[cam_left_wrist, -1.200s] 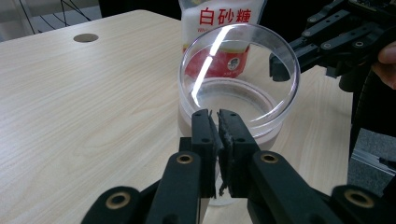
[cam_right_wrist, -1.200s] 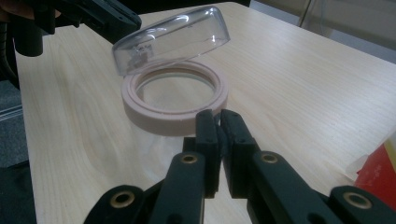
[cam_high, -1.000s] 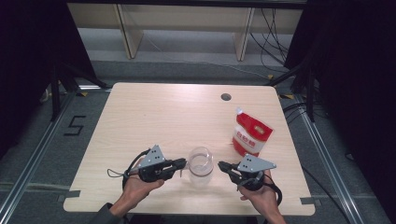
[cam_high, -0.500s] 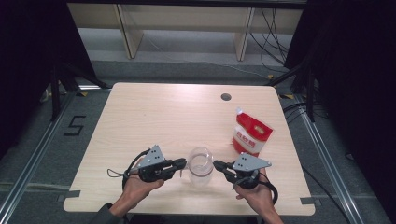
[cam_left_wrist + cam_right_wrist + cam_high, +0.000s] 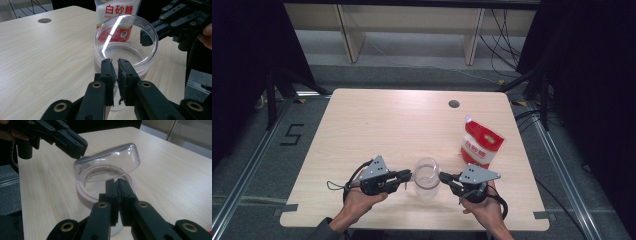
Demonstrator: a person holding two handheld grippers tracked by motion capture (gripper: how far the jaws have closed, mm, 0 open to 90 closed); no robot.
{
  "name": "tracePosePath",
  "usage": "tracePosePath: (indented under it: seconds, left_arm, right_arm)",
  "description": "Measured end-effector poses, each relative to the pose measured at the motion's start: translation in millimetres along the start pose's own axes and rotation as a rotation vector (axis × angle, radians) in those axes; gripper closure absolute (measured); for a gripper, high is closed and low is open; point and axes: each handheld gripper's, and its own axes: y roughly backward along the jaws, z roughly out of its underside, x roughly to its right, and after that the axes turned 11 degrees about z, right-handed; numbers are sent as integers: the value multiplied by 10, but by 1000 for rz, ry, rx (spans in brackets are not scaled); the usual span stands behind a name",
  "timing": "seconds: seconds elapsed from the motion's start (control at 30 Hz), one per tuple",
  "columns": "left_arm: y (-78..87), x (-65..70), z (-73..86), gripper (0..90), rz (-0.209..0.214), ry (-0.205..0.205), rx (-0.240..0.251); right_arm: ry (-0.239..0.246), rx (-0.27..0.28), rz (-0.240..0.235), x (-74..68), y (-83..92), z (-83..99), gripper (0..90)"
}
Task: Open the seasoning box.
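The left gripper (image 5: 408, 175), jaws nearly together and just opening a little, sits at nine o'clock of the clear jar (image 5: 427, 177). The jar stands near the table's (image 5: 377, 125) front edge. At its three o'clock, the right gripper (image 5: 443, 177) has its jaws pressed together; its tips meet the jar's clear lid (image 5: 107, 166), which sits tilted.

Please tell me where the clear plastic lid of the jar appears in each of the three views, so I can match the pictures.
High view: the clear lid is low in the middle, between the two hand-held grippers.
Left gripper view: the lid is in the middle and upper middle, just beyond the black jaws.
Right gripper view: the lid is in the upper middle, tilted over the jar.
Shared landmark: the red and white sugar pouch, also seen in the left gripper view.
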Motion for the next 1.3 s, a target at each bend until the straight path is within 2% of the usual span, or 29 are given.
tracePosePath:
  seconds: [0.03, 0.1, 0.13, 0.17, 0.2, 0.23, 0.3, 0.33, 0.37, 0.4, 0.43, 0.47, 0.5, 0.53, 0.57, 0.67, 0.73, 0.77, 0.8, 0.83, 0.87, 1.03, 1.1, 1.17, 1.2, 1.3]
  left_arm:
    - [6, 2, -3, 780, -1, 7, 0]
    - [17, 1, -1, 706, -1, 12, 9]
    - [21, 3, 3, 594, -2, 13, 14]
    - [21, 3, 3, 539, -2, 13, 14]
    - [21, -2, 8, 539, 11, 21, 20]
    - [29, -3, 10, 497, 15, 21, 15]
    - [42, 11, 11, 439, -2, 27, 5]
    - [42, 12, 13, 355, -4, 27, 0]
    - [56, -20, 12, 324, -16, -21, -32]
    - [49, 24, 36, 305, -28, 39, -27]
    - [49, 24, 36, 286, -28, 39, -27]
    - [50, 16, 57, 286, -17, 33, -38]
    - [57, 27, 77, 270, -38, 39, -51]
    - [58, 22, 102, 262, -37, 32, -53]
    - [72, 23, 140, 248, -52, 20, -79]
    - [87, 21, 192, 240, -63, 17, -91]
    - [98, 19, 229, 238, -67, 31, -92]
    - [117, 7, 243, 238, -74, 9, -104]
    - [119, 1, 261, 237, -73, 12, -98]
    - [130, -3, 279, 231, -78, 21, -106]
    - [138, -13, 287, 227, -81, 6, -114]
    - [162, -15, 361, 214, -91, 21, -123]
    - [177, -7, 395, 213, -102, 37, -126]
    - [198, -16, 418, 213, -101, 32, -130]
    - [212, -11, 441, 213, -108, 48, -132]
    - [226, -17, 463, 210, -114, 41, -138]
  right_arm:
    - [10, 5, 2, 3, -4, -3, 877]
    - [8, 15, -6, -3, -14, -8, 878]
    - [9, 7, 6, -6, -4, -12, 877]
    - [9, 7, 6, -6, -4, -12, 877]
    - [10, 4, 3, -5, -2, -13, 878]
    - [9, 7, 6, -7, -4, -11, 878]
    - [8, 7, 5, -7, -3, -11, 878]
    - [6, 4, 0, -7, -1, -14, 878]
    - [-13, 12, 14, -24, -1, -11, 878]
    - [0, 19, 13, -15, -7, -15, 877]
    - [0, 19, 13, -15, -7, -15, 877]
    - [3, 11, 9, -12, 5, -21, 878]
    - [-11, 22, 9, -30, 7, -24, 877]
    - [2, 25, 16, -19, 12, -32, 877]
    - [7, 33, 4, -21, 7, -46, 878]
    - [7, 32, 13, -26, 15, -64, 877]
    - [14, 46, 7, -50, -1, -87, 877]
    - [14, 46, 7, -50, -1, -87, 877]
    - [37, 55, 8, -47, -1, -106, 877]
    - [10, 45, 9, -73, 2, -111, 877]
    - [25, 44, 6, -74, 6, -128, 878]
    - [12, 72, 13, -110, -7, -167, 877]
    - [32, 63, -4, -109, -8, -187, 877]
    - [33, 70, -8, -121, -16, -201, 877]
    - [35, 71, -8, -132, -21, -214, 877]
    - [46, 87, 0, -144, -37, -228, 877]
